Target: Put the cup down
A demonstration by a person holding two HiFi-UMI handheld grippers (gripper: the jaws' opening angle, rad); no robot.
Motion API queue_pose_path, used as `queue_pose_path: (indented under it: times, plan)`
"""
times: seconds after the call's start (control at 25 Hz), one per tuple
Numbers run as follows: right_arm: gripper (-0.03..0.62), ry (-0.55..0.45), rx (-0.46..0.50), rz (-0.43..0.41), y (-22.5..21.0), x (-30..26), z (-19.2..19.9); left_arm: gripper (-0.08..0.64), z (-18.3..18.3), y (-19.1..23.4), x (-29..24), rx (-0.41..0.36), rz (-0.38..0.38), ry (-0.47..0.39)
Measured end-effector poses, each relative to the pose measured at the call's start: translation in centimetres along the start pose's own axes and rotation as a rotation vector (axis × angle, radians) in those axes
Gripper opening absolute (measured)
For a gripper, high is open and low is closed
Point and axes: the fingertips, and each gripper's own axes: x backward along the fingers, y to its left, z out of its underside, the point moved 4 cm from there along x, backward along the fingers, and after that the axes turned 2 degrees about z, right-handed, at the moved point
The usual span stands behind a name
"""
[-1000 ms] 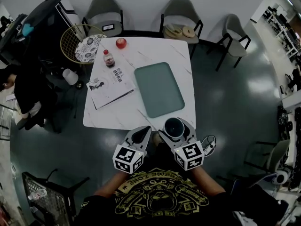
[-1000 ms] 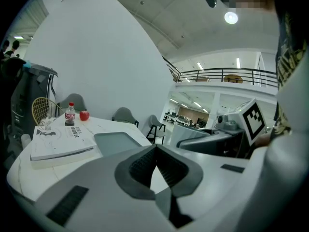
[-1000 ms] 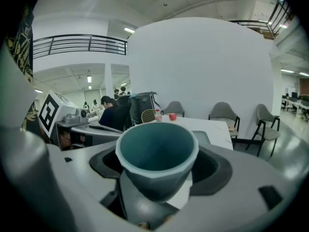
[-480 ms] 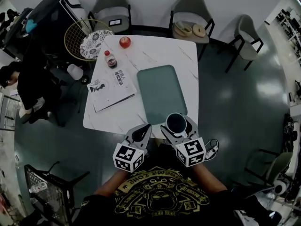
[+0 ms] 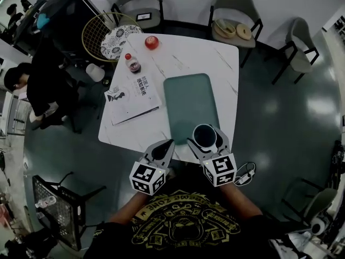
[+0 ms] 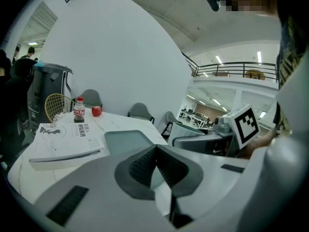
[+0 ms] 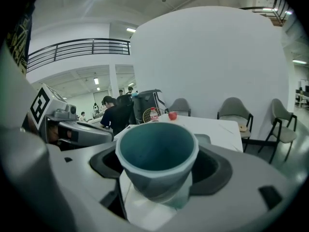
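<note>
1. One white worktop (image 5: 205,53) carries a green tray (image 5: 191,107), probably the cup's landing spot.
2. The right hand-held gripper (image 5: 206,139) is clamped on the cup (image 7: 154,151), upright above the tray's near end, ready for lowering.
3. The left hand-held gripper (image 5: 168,144) has its jaws together, empty, idle alongside.

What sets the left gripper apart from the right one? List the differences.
Left gripper: jaws together, nothing between them. Right gripper: jaws wide apart, clamped on the cup.
In the head view the left gripper sits at the table's near edge, beside the tray; the right gripper holds its cup over the tray's near end.
Both point forward over the table.
</note>
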Motion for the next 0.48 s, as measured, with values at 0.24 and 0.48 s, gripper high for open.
queue_pose_path:
  times: [0.24, 0.48]
  plan:
    - [0.376, 0.000, 0.013, -0.006, -1.6, -2.2, 0.8, 0.011, 0.2, 1.1, -0.7, 0.042, -0.031, 0.002]
    - [0.376, 0.014, 0.035, -0.029, -2.4, -4.1, 2.2, 0.011, 0.8, 2.1, -2.1, 0.085, -0.030, 0.016]
